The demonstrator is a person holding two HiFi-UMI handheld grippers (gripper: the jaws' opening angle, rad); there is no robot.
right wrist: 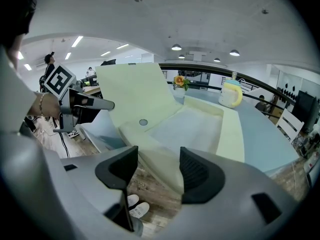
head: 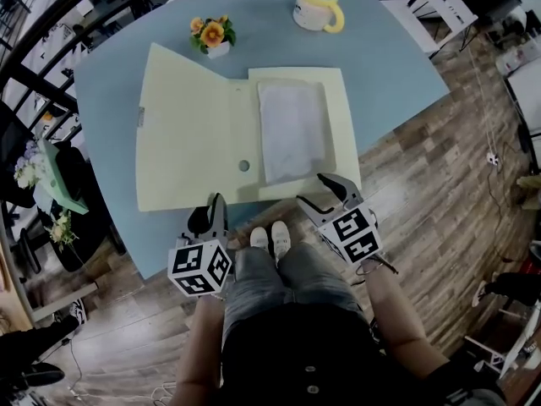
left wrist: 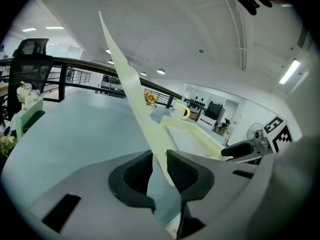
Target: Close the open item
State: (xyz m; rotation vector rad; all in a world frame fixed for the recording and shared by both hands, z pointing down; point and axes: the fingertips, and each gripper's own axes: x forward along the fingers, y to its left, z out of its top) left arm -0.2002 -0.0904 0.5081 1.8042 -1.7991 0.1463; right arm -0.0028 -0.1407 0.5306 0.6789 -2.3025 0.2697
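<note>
I see the blue table (head: 406, 66) with the open folder (head: 296, 184) lying near its front edge. My left gripper (left wrist: 159, 168) has its jaws clamped on the folder's raised cover (left wrist: 131, 91). My right gripper (right wrist: 156, 171) has its jaws apart at the folder's near right edge.

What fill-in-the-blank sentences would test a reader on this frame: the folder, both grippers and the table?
1. The left gripper is shut on the cover of a pale ____ folder.
2. The right gripper has its jaws ____, gripping nothing.
3. The folder lies on a ____ table.
4. The small pot near the table's far end holds orange ____.

Missing words: yellow; open; blue; flowers.
</note>
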